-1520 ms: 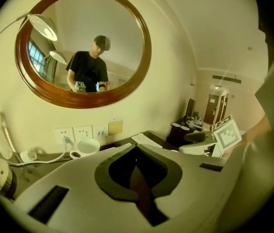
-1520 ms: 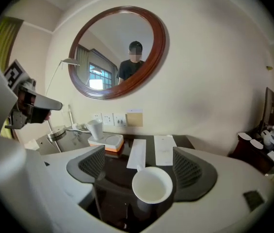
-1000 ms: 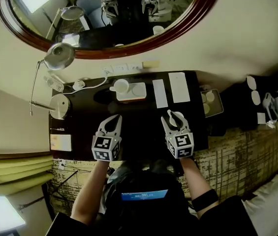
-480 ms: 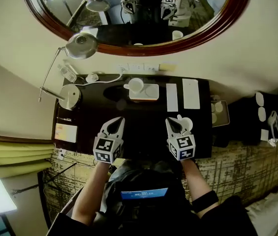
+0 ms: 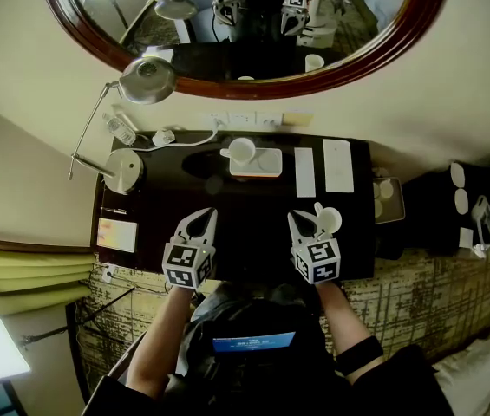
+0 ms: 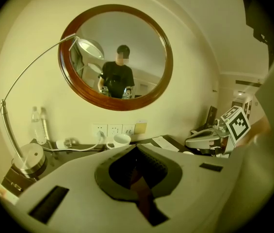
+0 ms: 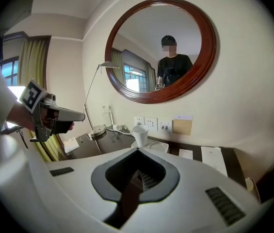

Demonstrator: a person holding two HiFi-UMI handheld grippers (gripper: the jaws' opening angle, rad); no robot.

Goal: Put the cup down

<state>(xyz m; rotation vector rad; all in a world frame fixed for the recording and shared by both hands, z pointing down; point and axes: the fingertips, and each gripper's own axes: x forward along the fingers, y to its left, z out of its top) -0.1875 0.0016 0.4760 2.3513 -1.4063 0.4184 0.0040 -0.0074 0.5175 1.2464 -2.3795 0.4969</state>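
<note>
At the left of the head view a desk lamp point(image 5: 145, 78) arches over the dark desk point(image 5: 245, 202). Below it, at lower centre-left, the left gripper point(image 5: 199, 222) hovers above the desktop with its jaws pressed together and nothing between them, as its own view confirms. Toward the top centre of the desk, against the wall under the round mirror point(image 5: 375, 46), a second cup point(image 5: 241, 150) stands on a pale tray point(image 5: 268, 163), well apart from both tools. Right of centre, the right gripper point(image 5: 301, 225) is likewise closed tight and empty; its own view shows only the meeting pads, with the tray cup far ahead. Just beside its tip, to the right, sits the white cup point(image 5: 329, 220), apparently upright on the desk and free of the jaws, though whether the tool brushes its rim cannot be told from above. Farther right lie two paper sheets point(image 5: 337, 165). The set-down looks finished, with the cup resting on the desk and released, so the step in hand seems to be the retreat. The next move calls for drawing the right gripper back and away from the cup without nudging it, while the left has nothing to do but stay clear.
</note>
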